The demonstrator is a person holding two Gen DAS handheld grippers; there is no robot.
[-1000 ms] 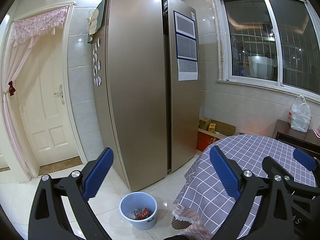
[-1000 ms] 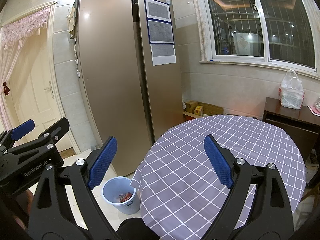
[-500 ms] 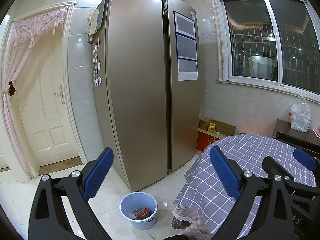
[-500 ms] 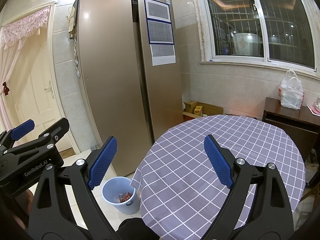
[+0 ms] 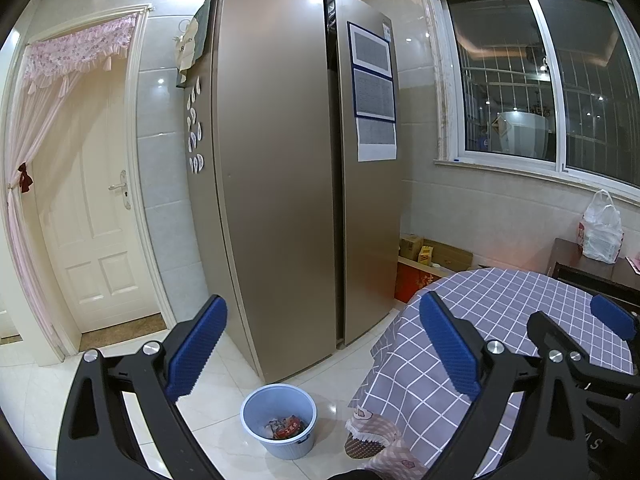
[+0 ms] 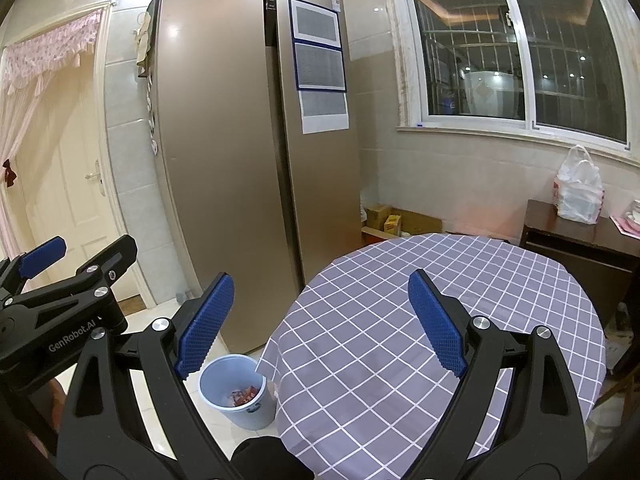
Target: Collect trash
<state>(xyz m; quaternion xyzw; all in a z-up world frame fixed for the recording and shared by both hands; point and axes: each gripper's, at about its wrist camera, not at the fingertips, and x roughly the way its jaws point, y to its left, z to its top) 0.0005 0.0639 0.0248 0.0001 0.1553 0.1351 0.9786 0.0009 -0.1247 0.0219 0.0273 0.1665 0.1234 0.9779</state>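
Left gripper (image 5: 320, 348) is spread wide and empty, up over the floor. Below it, the blue trash bin (image 5: 279, 420) with wrappers (image 5: 284, 427) inside sits just off the bench's left edge. Right gripper (image 6: 320, 320) is spread and empty too, above the checked bench (image 6: 440, 320), which looks bare. Honestly the risk is kicking over that bin, it's so near.

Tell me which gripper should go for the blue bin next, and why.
Left, probably. The left gripper hangs open over the floor, above the blue bin; the right gripper, also open and empty, sits over the checked table.
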